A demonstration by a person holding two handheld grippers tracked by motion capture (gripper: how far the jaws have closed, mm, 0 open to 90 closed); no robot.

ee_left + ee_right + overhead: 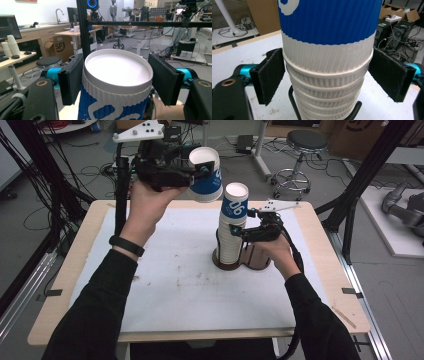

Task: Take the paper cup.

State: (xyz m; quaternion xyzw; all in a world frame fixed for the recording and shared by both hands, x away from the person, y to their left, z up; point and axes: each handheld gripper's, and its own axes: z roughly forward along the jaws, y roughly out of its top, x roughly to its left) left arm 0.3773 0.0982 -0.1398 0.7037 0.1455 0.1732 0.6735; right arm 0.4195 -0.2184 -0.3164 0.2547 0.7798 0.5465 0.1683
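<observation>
A tall stack of upside-down white and blue ribbed paper cups (pixel 234 225) (pixel 327 60) stands in a dark two-ring holder (pixel 258 264) at the middle of the white mat. My right gripper (pixel 246 232) (pixel 327 75) is shut on the stack, its pads (pixel 270 75) pressed to a rim partway up. A single cup (pixel 206 175) (pixel 117 82), also bottom up, hangs in the air up and to the left of the stack's top. My left gripper (pixel 200 172) (pixel 116 80) is shut on it, one pad on each side.
The white mat (pixel 170 280) covers a wooden table (pixel 70 285). Black frame posts (pixel 121 195) rise at the table's far left and right corners. A stool (pixel 300 155) and cables lie on the floor beyond the table.
</observation>
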